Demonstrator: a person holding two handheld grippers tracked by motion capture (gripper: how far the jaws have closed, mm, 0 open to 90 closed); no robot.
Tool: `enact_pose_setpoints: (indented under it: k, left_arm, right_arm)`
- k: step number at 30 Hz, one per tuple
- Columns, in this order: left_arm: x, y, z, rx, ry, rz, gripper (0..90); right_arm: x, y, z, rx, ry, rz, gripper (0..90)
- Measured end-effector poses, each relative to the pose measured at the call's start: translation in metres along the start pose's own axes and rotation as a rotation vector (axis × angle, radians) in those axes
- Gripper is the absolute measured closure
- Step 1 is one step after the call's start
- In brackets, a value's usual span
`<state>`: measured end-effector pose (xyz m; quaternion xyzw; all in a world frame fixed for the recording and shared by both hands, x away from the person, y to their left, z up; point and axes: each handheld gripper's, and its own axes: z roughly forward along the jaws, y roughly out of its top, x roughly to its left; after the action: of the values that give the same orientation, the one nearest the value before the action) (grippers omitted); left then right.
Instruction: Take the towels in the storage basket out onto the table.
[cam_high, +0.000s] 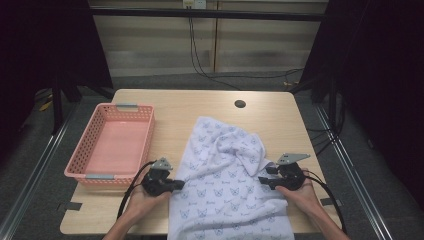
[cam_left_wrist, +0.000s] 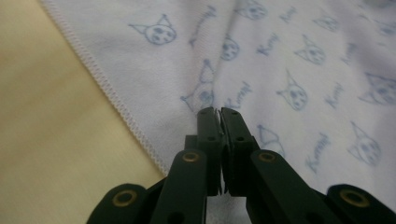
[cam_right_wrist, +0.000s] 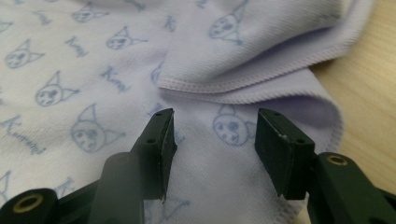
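Towel (cam_high: 225, 180): white, cat print, rumpled on table (cam_high: 200, 105) | left gripper (cam_left_wrist: 219, 114): jaws pinched together on towel near hem | right gripper (cam_right_wrist: 212, 135): jaws apart over towel | basket (cam_high: 90, 135): pink, left.

Bare tabletop beyond the cloth, basket walling the left

The pink basket (cam_high: 111, 145) blocks the left side of the table (cam_high: 260, 107); the rumpled towel (cam_high: 225, 175) (bunched highest near its far right corner) covers the near middle, leaving open wood along the far edge and right margin.

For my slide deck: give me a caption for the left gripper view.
Left gripper, fingers shut, pinching the cat-print towel near its stitched edge above the wooden table.
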<state>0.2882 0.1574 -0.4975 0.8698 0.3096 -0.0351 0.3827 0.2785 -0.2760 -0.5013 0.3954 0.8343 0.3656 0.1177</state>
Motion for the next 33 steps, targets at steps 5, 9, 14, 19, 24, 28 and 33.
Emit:
enact_pose_setpoints:
  k: [5, 9, 14, 19, 24, 28, 33]
  left_arm:
    - [-0.012, -0.007, -0.009, -0.034, -0.004, 0.037, 68.7]
    - [0.004, 0.011, 0.003, -0.083, 0.059, 0.024, 58.5]
    - [0.011, 0.018, 0.014, -0.047, 0.104, 0.037, 76.5]
    - [-0.01, 0.01, 0.011, 0.001, 0.026, 0.061, 78.8]
    - [-0.028, -0.002, 0.005, 0.033, -0.029, 0.062, 78.7]
    - [-0.035, -0.014, -0.004, 0.047, -0.067, 0.067, 77.7]
    - [-0.02, 0.003, -0.008, -0.059, -0.013, 0.05, 72.3]
  right_arm:
    - [0.001, 0.001, 0.002, -0.006, -0.009, 0.003, 47.7]
    - [0.005, -0.001, 0.0, 0.006, -0.043, -0.03, 61.7]
    - [0.005, -0.012, -0.015, 0.031, -0.011, 0.004, 85.3]
    - [0.018, -0.033, -0.041, 0.082, 0.054, 0.035, 85.8]
    - [0.04, -0.047, -0.059, 0.13, 0.092, 0.018, 86.0]
    - [0.051, -0.046, -0.059, 0.143, 0.125, -0.027, 79.8]
    - [0.037, -0.03, -0.067, -0.015, 0.07, 0.02, 61.8]
